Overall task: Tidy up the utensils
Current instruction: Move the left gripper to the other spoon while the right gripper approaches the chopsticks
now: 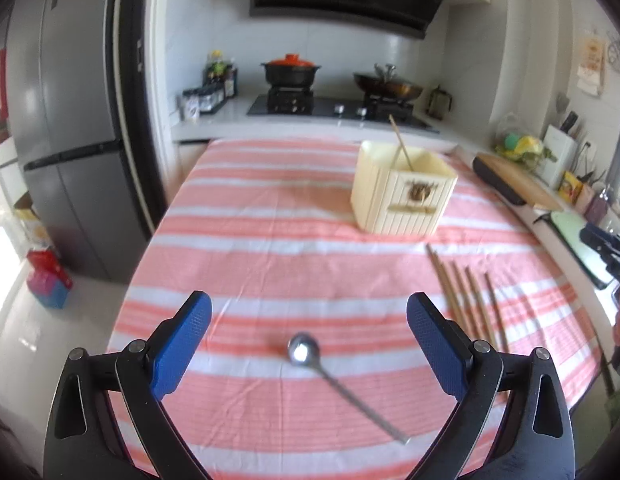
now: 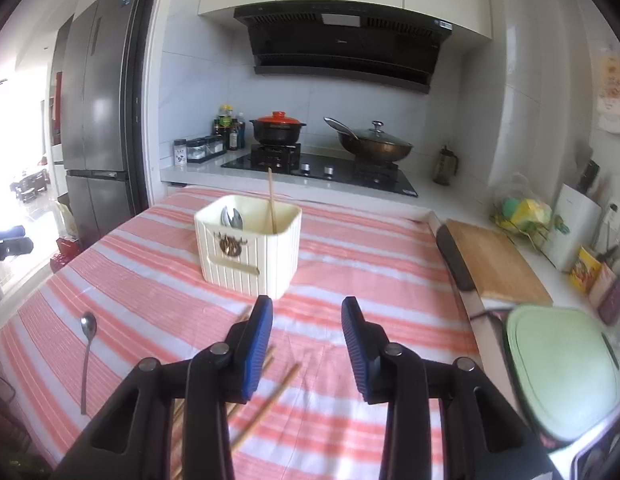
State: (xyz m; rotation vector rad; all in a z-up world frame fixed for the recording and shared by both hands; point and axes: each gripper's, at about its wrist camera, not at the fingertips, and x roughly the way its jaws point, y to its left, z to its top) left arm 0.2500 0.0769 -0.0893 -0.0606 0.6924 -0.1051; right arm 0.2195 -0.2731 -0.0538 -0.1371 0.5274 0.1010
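The left gripper (image 1: pixel 309 316) hangs wide open and empty over a metal spoon (image 1: pixel 306 350) lying on the striped cloth (image 1: pixel 270 216). The right gripper (image 2: pixel 306 320) (partly open, holding nothing) hovers above loose chopsticks (image 2: pixel 270 400), near the cream utensil box (image 2: pixel 250 248) holding one chopstick.

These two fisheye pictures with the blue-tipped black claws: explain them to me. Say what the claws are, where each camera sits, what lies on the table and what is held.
The claws are hand-held two-finger grippers, one in each of a person's hands; a camera on each looks forward along its fingers.

The left wrist view shows the left gripper wide open above a metal spoon lying on the striped tablecloth.

The right wrist view shows the right gripper, partly open, over several loose wooden chopsticks.

Further back stands a cream utensil holder, already holding one chopstick and some metal cutlery.

Neither gripper holds anything.
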